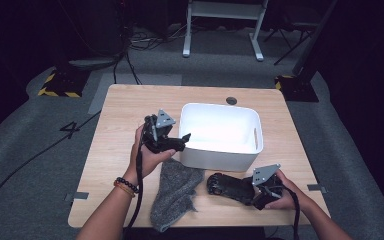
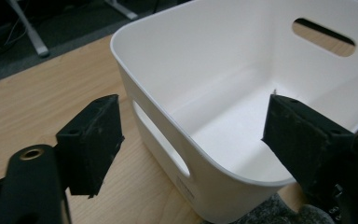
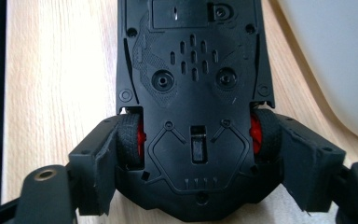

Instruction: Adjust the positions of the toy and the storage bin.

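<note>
1. Grippers first: we see the left gripper raised at the left wall of the white rectangular plastic bin, its 2 jaws spread wide with nothing between them.
2. We see in the left gripper view that one jaw hangs outside the bin's wall by its slot handle and the other over the bin's inside, and neither pad touches the plastic.
3. We find the right gripper low on the light wooden table, in front of the bin, clamped on the black toy car.
4. We read from the right gripper view that the toy car lies upside down, underside toward the camera, with both pads pressing on its black tyres with red hubs.
5. We place the toy car on the table near the front edge, just ahead of the bin's front wall.
6. We note a grey knitted cloth lying crumpled on the table between the 2 forearms, its upper end reaching the bin's lower left corner.
</note>
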`<state>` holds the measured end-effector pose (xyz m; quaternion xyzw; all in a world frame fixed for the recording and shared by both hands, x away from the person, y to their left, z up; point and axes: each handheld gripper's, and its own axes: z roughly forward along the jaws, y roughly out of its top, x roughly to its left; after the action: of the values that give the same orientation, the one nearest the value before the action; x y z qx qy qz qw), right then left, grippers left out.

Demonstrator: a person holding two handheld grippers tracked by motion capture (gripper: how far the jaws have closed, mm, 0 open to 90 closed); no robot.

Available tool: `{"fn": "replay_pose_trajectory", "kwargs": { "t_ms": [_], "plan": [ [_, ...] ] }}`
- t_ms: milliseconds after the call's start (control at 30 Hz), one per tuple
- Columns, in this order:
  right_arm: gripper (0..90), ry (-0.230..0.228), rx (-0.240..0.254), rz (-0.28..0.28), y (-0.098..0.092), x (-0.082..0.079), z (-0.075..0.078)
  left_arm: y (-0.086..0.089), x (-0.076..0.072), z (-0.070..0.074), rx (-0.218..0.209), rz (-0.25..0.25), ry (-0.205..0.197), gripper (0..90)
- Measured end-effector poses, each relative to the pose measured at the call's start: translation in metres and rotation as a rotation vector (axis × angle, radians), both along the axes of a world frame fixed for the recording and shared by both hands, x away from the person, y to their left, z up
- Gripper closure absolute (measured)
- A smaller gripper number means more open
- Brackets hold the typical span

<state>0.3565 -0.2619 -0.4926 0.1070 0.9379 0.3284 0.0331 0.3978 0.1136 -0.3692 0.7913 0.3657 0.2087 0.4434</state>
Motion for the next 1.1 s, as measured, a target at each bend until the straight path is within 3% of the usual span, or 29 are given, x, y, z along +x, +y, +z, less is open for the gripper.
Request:
{"fn": "replay_pose_trajectory", "kwargs": {
  "t_ms": [100,167,267,333,400,533,700,800,1100],
  "plan": [
    [23.2,0.005,0.009,-0.014,0.0,-0.001,0.0,0.014,-0.008,0.0,0.004,-0.011,-0.017,16.7],
    [22.2,-0.013,-0.005,-0.016,0.002,-0.002,0.0,0.021,-0.016,-0.004,0.031,-0.011,-0.025,16.4],
    [21.2,-0.001,0.031,-0.015,0.003,-0.002,0.002,0.033,-0.03,-0.016,0.062,-0.034,-0.026,15.9],
    [20.1,-0.017,0.03,-0.024,0.005,-0.003,0.004,0.038,-0.037,-0.027,0.108,-0.042,-0.02,15.9],
    [20.2,-0.026,0.031,-0.03,0.008,-0.004,0.006,0.044,-0.043,-0.04,0.147,-0.047,-0.002,15.9],
    [20.9,-0.044,0.005,-0.026,0.018,-0.006,0.007,0.056,-0.049,-0.066,0.156,-0.044,0.062,16.0],
    [21.0,-0.026,-0.009,-0.04,0.022,-0.002,0.001,0.07,-0.049,-0.093,0.177,-0.045,0.123,16.0],
    [21.7,-0.015,-0.011,-0.041,0.02,-0.002,-0.001,0.076,-0.047,-0.103,0.182,-0.05,0.145,16.2],
    [22.7,-0.019,0.043,-0.071,0.005,-0.004,-0.004,0.076,-0.043,-0.122,0.209,-0.047,0.203,16.3]
  ]
}}
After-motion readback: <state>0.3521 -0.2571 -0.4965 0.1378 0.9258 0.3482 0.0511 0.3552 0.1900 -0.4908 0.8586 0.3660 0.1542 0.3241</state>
